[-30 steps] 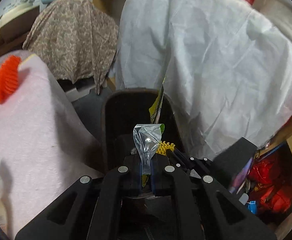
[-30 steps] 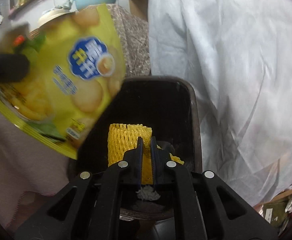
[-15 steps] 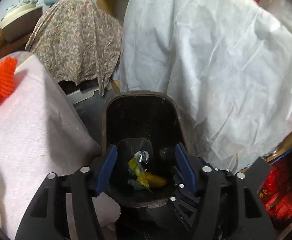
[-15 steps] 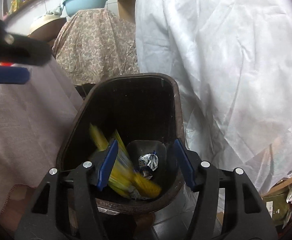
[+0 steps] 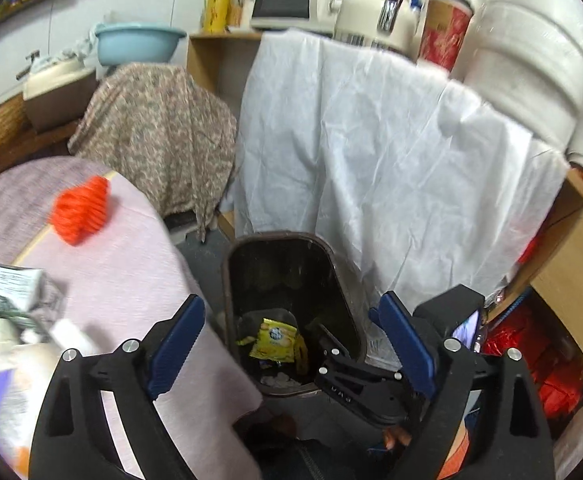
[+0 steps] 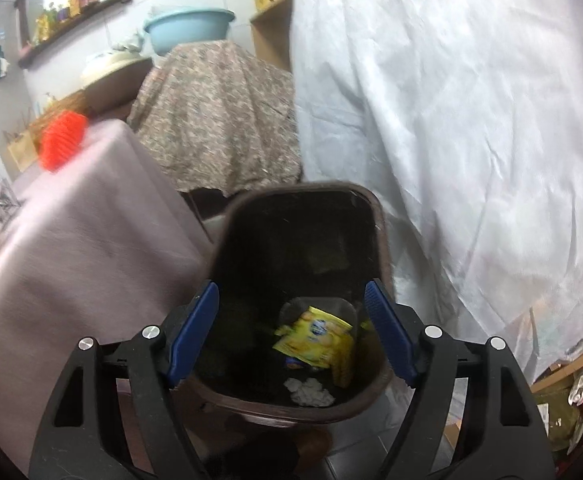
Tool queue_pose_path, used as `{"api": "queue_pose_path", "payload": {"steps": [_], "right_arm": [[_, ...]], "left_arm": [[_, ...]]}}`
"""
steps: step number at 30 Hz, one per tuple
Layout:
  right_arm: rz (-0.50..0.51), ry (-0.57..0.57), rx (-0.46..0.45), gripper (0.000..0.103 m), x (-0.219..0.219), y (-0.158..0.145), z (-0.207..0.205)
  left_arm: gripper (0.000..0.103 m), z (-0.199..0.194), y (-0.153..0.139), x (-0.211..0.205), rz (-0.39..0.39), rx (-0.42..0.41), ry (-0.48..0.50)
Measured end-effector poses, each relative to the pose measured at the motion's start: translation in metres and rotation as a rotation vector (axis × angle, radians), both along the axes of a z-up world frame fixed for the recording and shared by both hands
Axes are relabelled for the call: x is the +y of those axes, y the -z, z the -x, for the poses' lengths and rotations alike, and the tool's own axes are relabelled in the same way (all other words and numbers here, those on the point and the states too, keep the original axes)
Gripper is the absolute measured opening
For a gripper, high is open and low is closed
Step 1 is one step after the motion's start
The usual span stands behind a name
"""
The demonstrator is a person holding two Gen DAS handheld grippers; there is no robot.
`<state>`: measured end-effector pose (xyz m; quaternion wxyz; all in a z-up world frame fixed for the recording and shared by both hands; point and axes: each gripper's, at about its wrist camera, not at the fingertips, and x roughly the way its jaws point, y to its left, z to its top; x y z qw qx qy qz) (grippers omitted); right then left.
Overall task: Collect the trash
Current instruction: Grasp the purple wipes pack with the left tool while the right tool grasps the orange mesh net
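Trash lies in the dark bin point(image 6: 303, 248), which stands between a pink-clothed table point(image 6: 75, 240) at 9 o'clock and a white sheet point(image 6: 471, 120) at 2 o'clock. Largest in the bin is a yellow chip bag point(image 6: 315, 340), flat on the bottom; a yellow net sleeve point(image 6: 345, 364) stands at its 4 o'clock, and a white paper wad point(image 6: 307, 392) lies at its 6 o'clock. The right claw point(image 6: 291, 332) hangs over the bin, jaws having just spread wide, nothing gripped; the bag shows between its fingers, below them. The left claw point(image 5: 287, 340) likewise has just opened wide and holds nothing, with the bag point(image 5: 275, 340) below its gap. An orange net point(image 5: 79, 212) sits on the table at 10 o'clock.
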<state>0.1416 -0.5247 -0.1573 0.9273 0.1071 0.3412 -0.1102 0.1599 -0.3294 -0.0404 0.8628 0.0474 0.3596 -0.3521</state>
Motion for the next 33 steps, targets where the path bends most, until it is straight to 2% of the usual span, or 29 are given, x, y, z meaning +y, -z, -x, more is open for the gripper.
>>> {"api": "queue_pose_path", "payload": {"steps": [3, 8, 11, 15, 20, 24, 29, 33], "right_arm": [[0.000, -0.045, -0.042, 0.076, 0.020, -0.022, 0.000], [-0.044, -0.147, -0.100, 0.076, 0.047, -0.054, 0.001], [-0.046, -0.202, -0.123, 0.076, 0.067, -0.070, -0.003], [-0.022, -0.265, -0.139, 0.076, 0.093, -0.083, -0.011], [-0.002, -0.324, -0.137, 0.077, 0.120, -0.091, -0.015], [0.022, -0.360, -0.131, 0.077, 0.135, -0.094, -0.017], [0.024, -0.399, -0.128, 0.077, 0.148, -0.099, -0.024], [0.040, -0.437, -0.129, 0.077, 0.159, -0.104, -0.036]], "left_arm": [[0.089, 0.006, -0.013, 0.025, 0.017, -0.021, -0.008], [0.089, 0.019, -0.029, 0.078, -0.011, -0.118, -0.055], [0.089, 0.017, -0.032, 0.114, -0.016, -0.130, -0.103], [0.089, 0.014, -0.032, 0.163, -0.040, -0.140, -0.197], [0.089, 0.012, -0.024, 0.215, -0.116, -0.174, -0.302], [0.089, -0.001, -0.012, 0.253, -0.156, -0.151, -0.357], [0.079, -0.027, 0.007, 0.279, -0.209, -0.107, -0.354], [0.065, -0.047, 0.024, 0.282, -0.248, -0.069, -0.334]]}}
